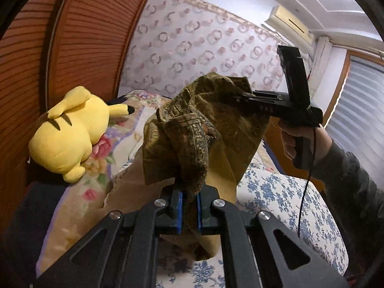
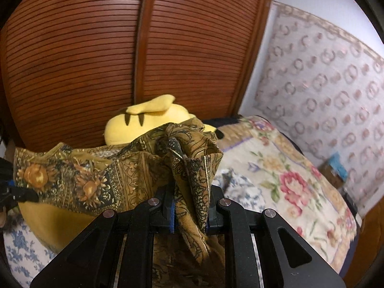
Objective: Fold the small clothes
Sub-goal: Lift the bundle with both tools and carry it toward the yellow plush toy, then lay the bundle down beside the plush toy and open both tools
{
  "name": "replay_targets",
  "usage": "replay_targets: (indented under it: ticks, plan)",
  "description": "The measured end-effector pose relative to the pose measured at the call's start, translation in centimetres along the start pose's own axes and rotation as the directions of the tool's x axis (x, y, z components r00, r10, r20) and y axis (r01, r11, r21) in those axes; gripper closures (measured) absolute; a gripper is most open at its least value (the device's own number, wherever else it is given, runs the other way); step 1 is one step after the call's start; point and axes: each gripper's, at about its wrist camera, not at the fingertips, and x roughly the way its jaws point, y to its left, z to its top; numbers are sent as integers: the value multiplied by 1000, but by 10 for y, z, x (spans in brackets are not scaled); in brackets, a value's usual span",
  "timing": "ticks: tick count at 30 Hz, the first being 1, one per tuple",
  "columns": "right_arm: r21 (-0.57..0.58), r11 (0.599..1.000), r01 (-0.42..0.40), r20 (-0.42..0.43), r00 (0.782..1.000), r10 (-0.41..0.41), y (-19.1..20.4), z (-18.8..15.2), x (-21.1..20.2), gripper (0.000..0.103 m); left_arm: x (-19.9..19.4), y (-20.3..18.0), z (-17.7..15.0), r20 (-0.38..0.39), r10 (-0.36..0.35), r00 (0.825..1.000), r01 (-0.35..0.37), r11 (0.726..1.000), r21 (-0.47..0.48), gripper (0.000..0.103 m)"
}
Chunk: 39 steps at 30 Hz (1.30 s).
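Observation:
A small olive-gold patterned garment [image 1: 192, 129] with sunflower print hangs in the air above the bed, stretched between both grippers. My left gripper [image 1: 189, 206] is shut on a bunched edge of it at the bottom of the left wrist view. My right gripper [image 1: 240, 96] is shut on another edge, higher and to the right, held by a hand. In the right wrist view the garment [image 2: 100, 177] spreads leftward from my right gripper [image 2: 189, 213], and the left gripper's tip [image 2: 21, 195] holds its far left end.
A bed with a blue floral sheet [image 1: 283, 192] and a rose-patterned quilt [image 2: 283, 175] lies below. A yellow plush toy [image 1: 69, 132] rests by a brown slatted wardrobe [image 2: 96, 48]. A mustard cloth [image 1: 129, 187] lies under the garment. A window with blinds [image 1: 360, 120] is at right.

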Motion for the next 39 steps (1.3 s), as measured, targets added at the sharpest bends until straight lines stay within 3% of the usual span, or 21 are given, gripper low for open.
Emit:
replay_targets:
  ticks: [9, 13, 17, 19, 22, 25, 28, 32, 34, 36, 39]
  plan:
    - [14, 999, -51, -36, 998, 51, 1, 6, 48, 88, 5, 10, -20, -32, 77, 997, -77, 997, 3, 98]
    - [85, 995, -50, -35, 998, 53, -6, 2, 65, 78, 6, 17, -29, -49, 100, 994, -100, 995, -14, 98]
    - [219, 976, -2, 33, 999, -6, -30, 9, 53, 69, 6, 21, -33, -57, 123, 991, -125, 992, -33, 98]
    - [219, 975, 30, 62, 997, -45, -33, 11, 39, 66, 7, 23, -33, -56, 125, 991, -127, 991, -37, 98]
    - [205, 979, -13, 72, 997, -2, -30, 5, 24, 59, 6, 20, -34, -49, 134, 990, -136, 990, -33, 97]
    - [172, 984, -39, 1, 999, 40, -17, -10, 34, 56, 3, 19, -34, -39, 143, 989, -144, 989, -31, 97]
    - [132, 991, 0, -93, 996, 13, -8, -30, 60, 56, -5, 23, -33, -23, 142, 990, -143, 989, -50, 95]
    - [170, 985, 20, -117, 993, 0, -15, -50, 81, 56, -26, 24, -28, 33, 181, 983, -179, 983, -42, 89]
    - [187, 982, 17, -106, 994, 3, -16, -53, 81, 55, -30, 23, -22, 50, 191, 980, -189, 981, -29, 77]
    - [193, 981, 17, -102, 995, 3, -16, -54, 81, 55, -26, 20, -10, 50, 183, 982, -184, 983, 8, 65]
    - [206, 978, 15, -95, 995, 5, -18, -54, 79, 55, -7, 8, 12, 14, 139, 990, -139, 988, 72, 61]
